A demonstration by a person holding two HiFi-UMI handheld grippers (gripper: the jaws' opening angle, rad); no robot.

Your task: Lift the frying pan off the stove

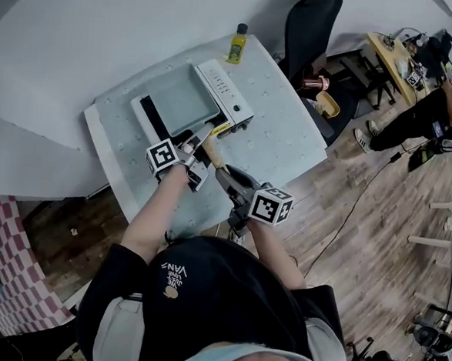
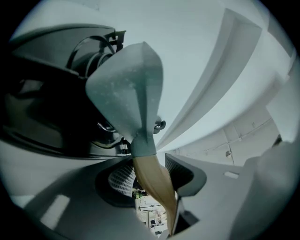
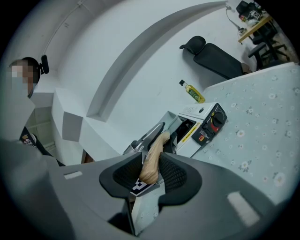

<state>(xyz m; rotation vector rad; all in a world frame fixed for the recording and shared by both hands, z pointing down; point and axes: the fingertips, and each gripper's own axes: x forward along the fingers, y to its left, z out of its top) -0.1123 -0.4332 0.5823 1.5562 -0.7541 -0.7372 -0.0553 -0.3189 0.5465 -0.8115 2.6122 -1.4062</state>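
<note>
**Step in hand:** grip taken, lift not yet begun. The pan (image 1: 179, 99) sits flat on the stove (image 1: 233, 99), and its wooden handle (image 1: 215, 153) points toward the person.

**Left gripper** (image 1: 194, 151): clamped on the handle close to the pan, both pads against the wood.

**Right gripper** (image 1: 228, 177): clamped on the butt end of the same handle, just behind the left one.

**Next move, as judged:** a straight rise with both grippers together, keeping the pan level. All its weight hangs out beyond the grip, so the far edge is likely to droop.

**Edges:** the stove's knob panel lies just beside the handle. The table (image 1: 290, 146) edge runs nearest the person, with the wall behind.

**Open room:** nothing shows above the pan. There is bare tabletop to the right of the stove. The bottle (image 1: 236, 44) stands at the far corner, well apart.
</note>
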